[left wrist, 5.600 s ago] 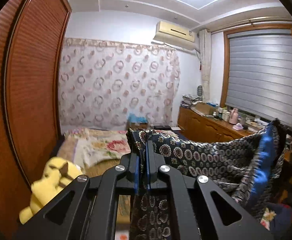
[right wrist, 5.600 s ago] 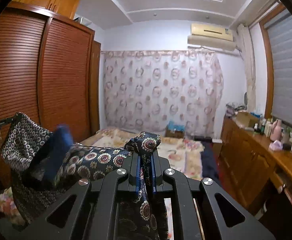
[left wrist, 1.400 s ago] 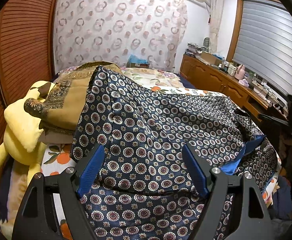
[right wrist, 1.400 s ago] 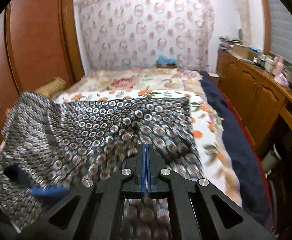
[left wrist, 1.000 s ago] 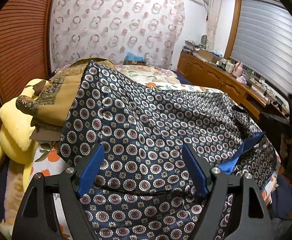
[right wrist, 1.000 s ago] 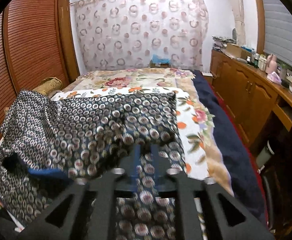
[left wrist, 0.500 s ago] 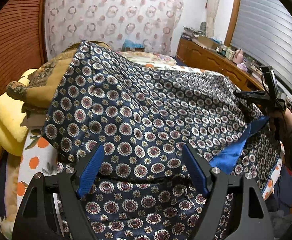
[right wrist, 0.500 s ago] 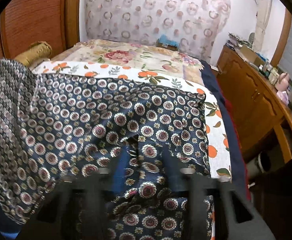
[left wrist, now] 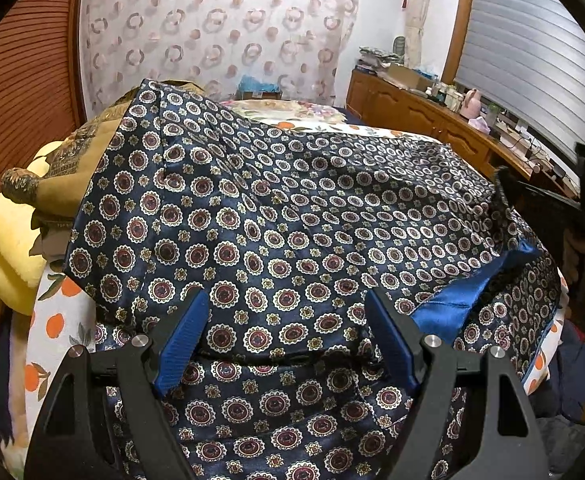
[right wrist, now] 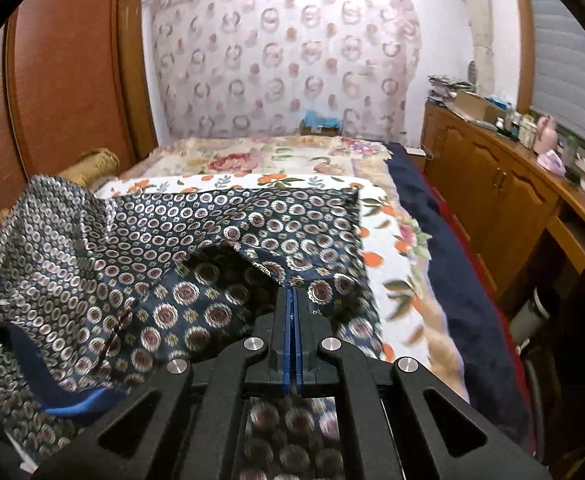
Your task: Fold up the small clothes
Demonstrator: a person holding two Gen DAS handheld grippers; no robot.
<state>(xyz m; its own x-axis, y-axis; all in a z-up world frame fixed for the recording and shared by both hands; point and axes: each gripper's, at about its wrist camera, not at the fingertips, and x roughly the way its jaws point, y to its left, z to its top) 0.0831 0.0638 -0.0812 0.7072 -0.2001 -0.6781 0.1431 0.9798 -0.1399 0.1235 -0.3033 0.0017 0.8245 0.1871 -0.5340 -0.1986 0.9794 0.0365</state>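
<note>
A navy satin garment (left wrist: 292, 216) with round medallion print and a bright blue lining (left wrist: 452, 300) lies spread over the bed. My left gripper (left wrist: 286, 320) hangs just above its near part, jaws wide open, nothing between the blue pads (left wrist: 182, 334). In the right wrist view the same garment (right wrist: 196, 240) is spread to the left, with one fold raised towards my right gripper (right wrist: 291, 300). That gripper is shut on the garment's edge, pads together on the thin cloth. From the left wrist view the right gripper (left wrist: 548, 204) shows at the far right, cloth pulled up at its tip.
A yellow plush toy (left wrist: 8, 248) and a brown patterned cushion (left wrist: 72, 168) lie at the bed's left side by the wooden wardrobe. A floral sheet (right wrist: 404, 280) and a dark blue blanket (right wrist: 444, 248) cover the right side. A wooden cabinet (right wrist: 492, 184) runs along the right wall.
The right gripper opened, dropped onto the garment, then closed on its edge and drew back, lifting a fold. The left gripper stayed open, tipping slightly closer to the cloth.
</note>
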